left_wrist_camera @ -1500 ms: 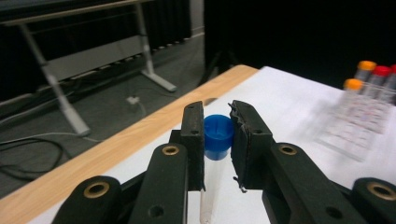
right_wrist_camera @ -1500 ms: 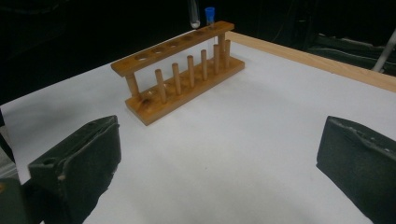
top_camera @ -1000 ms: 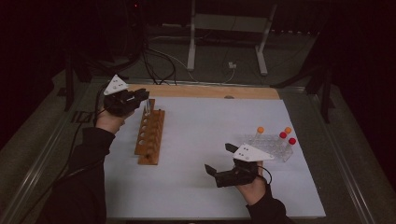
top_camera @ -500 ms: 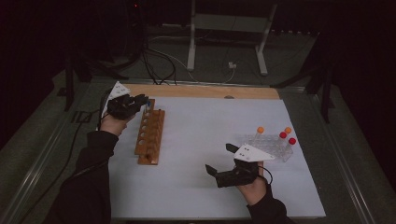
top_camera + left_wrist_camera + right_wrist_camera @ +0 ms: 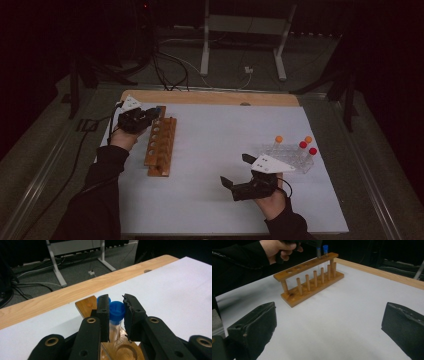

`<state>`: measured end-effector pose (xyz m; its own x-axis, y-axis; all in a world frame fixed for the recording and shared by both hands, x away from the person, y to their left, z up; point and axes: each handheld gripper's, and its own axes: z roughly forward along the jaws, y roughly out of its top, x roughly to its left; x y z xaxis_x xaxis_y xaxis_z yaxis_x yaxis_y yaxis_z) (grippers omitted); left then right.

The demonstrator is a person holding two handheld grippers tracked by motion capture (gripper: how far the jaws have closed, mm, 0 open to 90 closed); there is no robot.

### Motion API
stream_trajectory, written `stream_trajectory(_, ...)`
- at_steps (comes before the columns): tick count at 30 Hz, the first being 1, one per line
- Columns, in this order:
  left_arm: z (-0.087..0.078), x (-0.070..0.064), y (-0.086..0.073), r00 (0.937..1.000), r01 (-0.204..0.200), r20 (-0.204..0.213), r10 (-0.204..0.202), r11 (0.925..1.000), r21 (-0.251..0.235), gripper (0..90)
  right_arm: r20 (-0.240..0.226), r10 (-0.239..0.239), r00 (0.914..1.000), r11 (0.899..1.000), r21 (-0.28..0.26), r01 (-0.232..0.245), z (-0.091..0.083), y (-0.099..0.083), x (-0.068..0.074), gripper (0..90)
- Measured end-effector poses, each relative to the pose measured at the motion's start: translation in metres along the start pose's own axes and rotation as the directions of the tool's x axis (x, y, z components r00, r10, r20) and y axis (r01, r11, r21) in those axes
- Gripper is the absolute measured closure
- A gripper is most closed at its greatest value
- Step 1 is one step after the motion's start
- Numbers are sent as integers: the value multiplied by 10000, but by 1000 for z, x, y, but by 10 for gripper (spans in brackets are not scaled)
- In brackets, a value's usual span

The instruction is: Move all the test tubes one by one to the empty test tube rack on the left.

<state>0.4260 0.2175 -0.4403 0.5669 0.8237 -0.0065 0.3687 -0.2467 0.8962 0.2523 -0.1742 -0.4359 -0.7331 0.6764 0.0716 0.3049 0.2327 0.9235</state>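
A wooden tube rack [image 5: 161,145] lies on the white mat at the left. My left gripper [image 5: 156,114] hovers over its far end, shut on a clear tube with a blue cap [image 5: 117,311] that stands upright and reaches down into a rack hole. A second blue-capped tube [image 5: 100,299] stands in the rack just behind it. In the right gripper view, both blue caps [image 5: 325,247] show above the rack [image 5: 309,277]. My right gripper [image 5: 235,170] rests low over the mat at the near right, open and empty, with its jaws spread wide.
A clear plastic rack [image 5: 290,156] with orange-capped [image 5: 279,139] and red-capped [image 5: 313,151] tubes stands just beyond my right gripper. The bare wooden table edge [image 5: 210,97] runs along the far side of the mat. Cables and metal stand legs lie on the floor behind.
My left gripper has drawn a little nearer and lower over the rack's far end, bringing the blue-capped tube down with it. The right gripper has stayed put.
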Motion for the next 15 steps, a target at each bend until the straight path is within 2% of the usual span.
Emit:
stream_trajectory(10, 6, -1, -6, 10000, -77, -29, 78, 9996, 280, 771, -9, -15, 10000, 10000, -6, 15, 0, 0, 0, 0)
stream_trajectory(15, 7, 0, -8, 10000, 20, 11, -20, 9997, 225, 770, 3, -16, 10000, 10000, -25, 16, -1, 1, 0, 0)
